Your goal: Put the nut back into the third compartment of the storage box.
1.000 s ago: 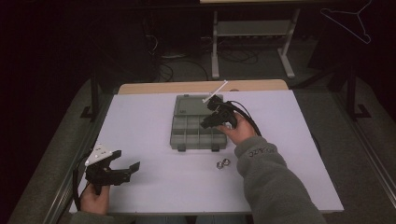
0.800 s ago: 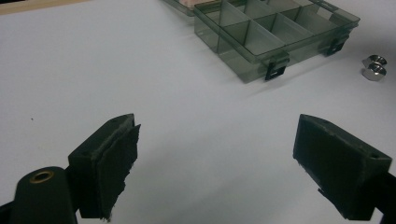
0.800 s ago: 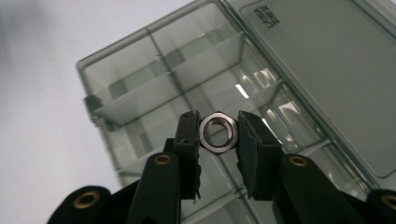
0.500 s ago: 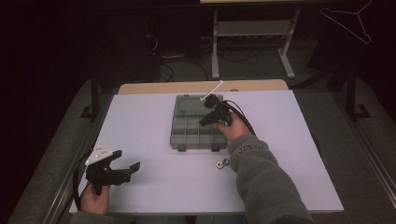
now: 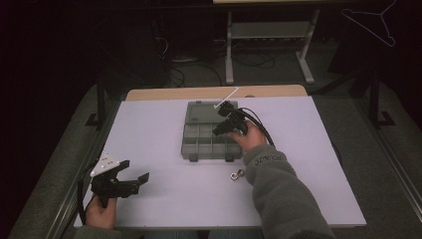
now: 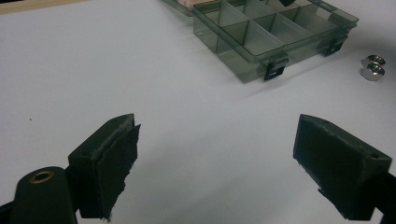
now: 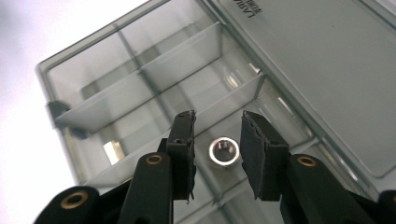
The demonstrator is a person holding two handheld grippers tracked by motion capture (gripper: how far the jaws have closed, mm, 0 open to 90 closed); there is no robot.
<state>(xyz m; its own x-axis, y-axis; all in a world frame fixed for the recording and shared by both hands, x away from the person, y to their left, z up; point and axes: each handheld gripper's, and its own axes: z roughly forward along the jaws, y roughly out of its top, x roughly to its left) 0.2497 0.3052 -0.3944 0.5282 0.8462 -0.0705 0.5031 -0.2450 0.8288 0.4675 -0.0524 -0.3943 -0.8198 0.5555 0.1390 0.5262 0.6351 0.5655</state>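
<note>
Since 1 second earlier, my right gripper (image 5: pixel 225 125) had pushed forward and to the left, from the box's right edge to a spot over its compartments, while my left gripper (image 5: pixel 133 183) had stayed put near the table's front left corner.

Largest was the white table (image 5: pixel 164 129), with the grey compartment box (image 5: pixel 199 137) lying open at its middle, lid (image 7: pixel 327 60) folded back flat on the far side. My right gripper hung over the right side of the box, its fingers (image 7: pixel 184 140) apart with a narrow gap between them. Seen through that gap, 1 silver nut (image 7: pixel 223 151) lay in a compartment; I thought it sat on the floor there, touching neither pad, though the angle made that hard to judge. My left gripper's fingers (image 6: pixel 114 154) were spread wide over bare table, holding nothing. Smallest, 2 more nuts (image 5: pixel 236 174) lay touching each other on the table just in front of the box's right corner.
</note>
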